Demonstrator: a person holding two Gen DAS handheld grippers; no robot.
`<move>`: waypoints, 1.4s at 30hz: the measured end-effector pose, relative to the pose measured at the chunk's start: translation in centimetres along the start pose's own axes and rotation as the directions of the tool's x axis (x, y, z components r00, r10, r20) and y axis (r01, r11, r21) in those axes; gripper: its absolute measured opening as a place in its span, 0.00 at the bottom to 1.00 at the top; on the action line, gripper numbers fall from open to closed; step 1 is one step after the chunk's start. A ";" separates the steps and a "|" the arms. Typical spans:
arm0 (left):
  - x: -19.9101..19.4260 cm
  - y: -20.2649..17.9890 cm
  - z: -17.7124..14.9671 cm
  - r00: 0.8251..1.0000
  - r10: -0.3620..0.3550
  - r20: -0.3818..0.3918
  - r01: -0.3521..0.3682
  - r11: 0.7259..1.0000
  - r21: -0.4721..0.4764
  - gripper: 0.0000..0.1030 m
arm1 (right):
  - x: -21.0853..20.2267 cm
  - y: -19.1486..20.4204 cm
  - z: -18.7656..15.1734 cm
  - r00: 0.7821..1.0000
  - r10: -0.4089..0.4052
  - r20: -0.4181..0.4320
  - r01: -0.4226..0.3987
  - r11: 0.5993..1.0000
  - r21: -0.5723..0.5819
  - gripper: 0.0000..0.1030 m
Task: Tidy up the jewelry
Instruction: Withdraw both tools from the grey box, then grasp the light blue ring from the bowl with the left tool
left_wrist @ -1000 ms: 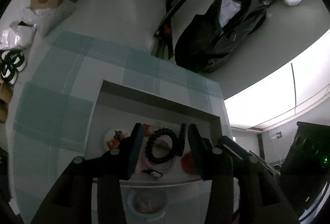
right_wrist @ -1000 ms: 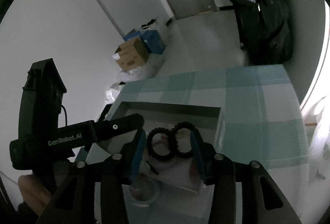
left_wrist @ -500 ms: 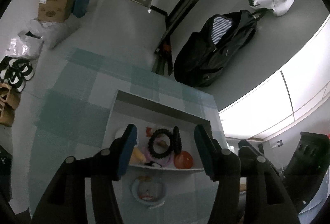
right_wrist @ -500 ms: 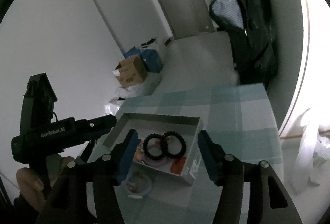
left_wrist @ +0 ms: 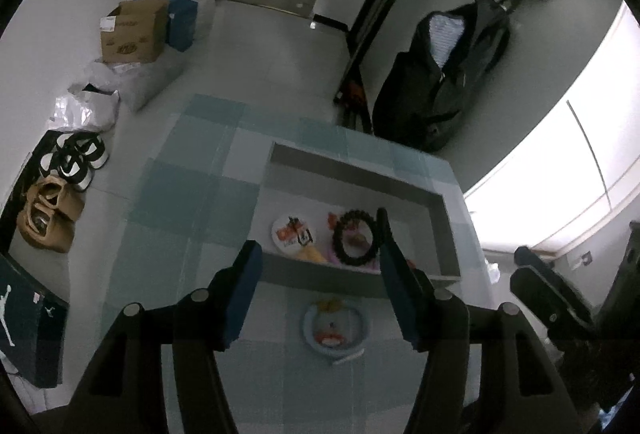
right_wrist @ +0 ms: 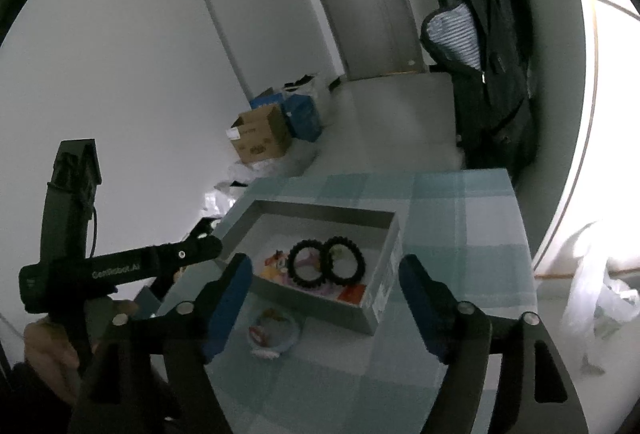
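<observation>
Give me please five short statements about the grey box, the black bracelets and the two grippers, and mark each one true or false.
1. Two black beaded bracelets lie inside the grey box. True.
2. The right gripper is shut on a bracelet. False: its jaws stand wide apart and hold nothing.
3. A small light blue dish sits on the checked tablecloth, outside the box and in front of it. True.
4. The left gripper is shut on the dish. False: it is open, with the dish below it on the cloth.
5. The box has a lid on it. False: its top is open and the things inside show.
</observation>
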State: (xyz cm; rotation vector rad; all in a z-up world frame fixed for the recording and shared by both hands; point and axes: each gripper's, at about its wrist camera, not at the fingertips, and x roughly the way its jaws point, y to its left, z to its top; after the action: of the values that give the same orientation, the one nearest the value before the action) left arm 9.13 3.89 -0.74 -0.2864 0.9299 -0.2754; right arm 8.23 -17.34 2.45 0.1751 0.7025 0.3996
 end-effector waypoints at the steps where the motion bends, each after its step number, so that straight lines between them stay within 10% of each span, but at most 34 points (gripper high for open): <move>1: -0.1 -0.1 -0.3 1.000 0.002 -0.001 -0.002 1.000 0.009 0.62 | -0.1 0.1 -0.1 1.000 -0.003 -0.001 0.003 1.000 -0.003 0.75; 12: 0.0 -1.9 -2.8 0.996 -0.068 -0.065 0.074 0.993 0.096 0.72 | -0.5 0.0 -1.5 0.998 -0.053 -0.037 0.053 0.999 -0.003 0.83; 34: 6.4 -4.6 -5.3 0.943 0.260 -0.208 -0.193 0.936 0.296 0.72 | -0.8 -2.1 -2.3 0.990 -0.100 -0.098 0.104 0.994 0.036 0.87; 42: 5.8 -4.7 -5.4 0.958 0.197 -0.207 -0.125 0.941 0.316 0.55 | -0.7 -2.6 -2.4 0.989 -0.095 -0.112 0.102 0.993 0.054 0.87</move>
State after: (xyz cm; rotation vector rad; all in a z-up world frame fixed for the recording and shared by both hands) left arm 7.51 -3.15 -6.48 0.1074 1.1240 -0.2984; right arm 6.92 -19.89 0.26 0.1754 0.8279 0.2952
